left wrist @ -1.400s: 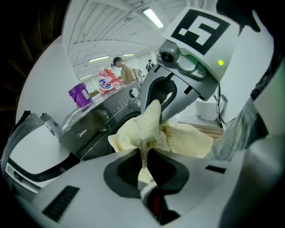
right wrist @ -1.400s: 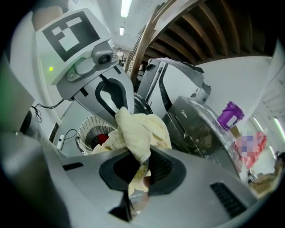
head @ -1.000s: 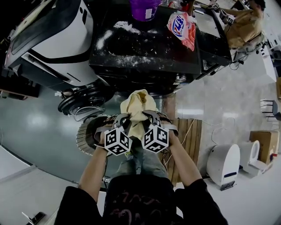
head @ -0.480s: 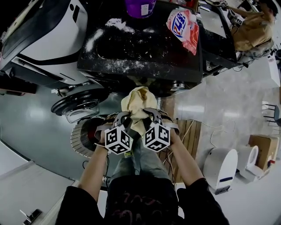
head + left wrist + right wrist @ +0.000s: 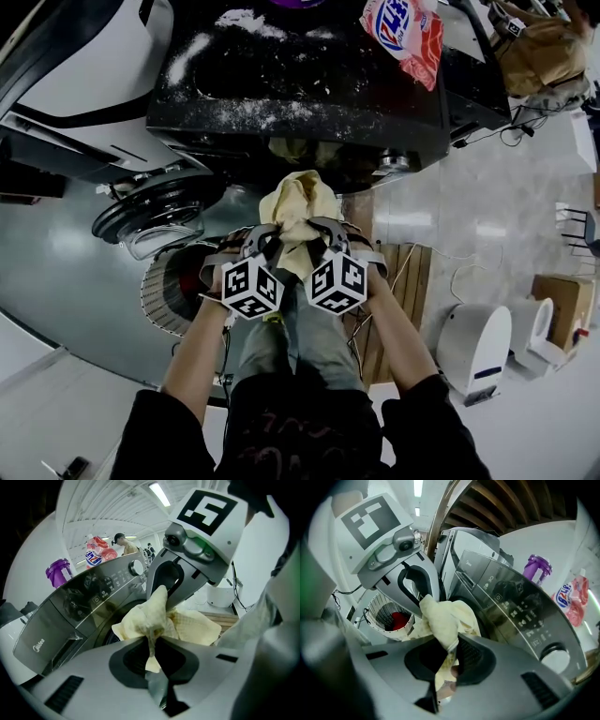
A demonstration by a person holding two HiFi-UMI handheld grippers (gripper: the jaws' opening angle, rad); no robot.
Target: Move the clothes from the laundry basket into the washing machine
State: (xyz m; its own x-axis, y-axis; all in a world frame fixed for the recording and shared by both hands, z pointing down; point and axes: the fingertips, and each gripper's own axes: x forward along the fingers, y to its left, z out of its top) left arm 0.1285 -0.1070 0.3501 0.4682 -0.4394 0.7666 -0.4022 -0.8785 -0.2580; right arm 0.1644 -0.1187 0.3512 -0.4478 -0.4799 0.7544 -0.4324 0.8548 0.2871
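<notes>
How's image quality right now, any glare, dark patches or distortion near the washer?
Head view: dim overall, glare patches on the floor, washing machine top nearly black. Left gripper view: strong fisheye bending, bright ceiling light, yellow cloth sharp. Right gripper view: same bending, dark corners, laundry basket readable.

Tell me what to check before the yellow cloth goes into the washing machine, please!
1. Left tool shut on the yellow cloth: ok.
2. Right tool shut on the same cloth: ok.
3. Washing machine door swung open: ok.
4. Cloth hangs outside the laundry basket: ok.
5. Room left inside the drum: cannot tell.
</notes>
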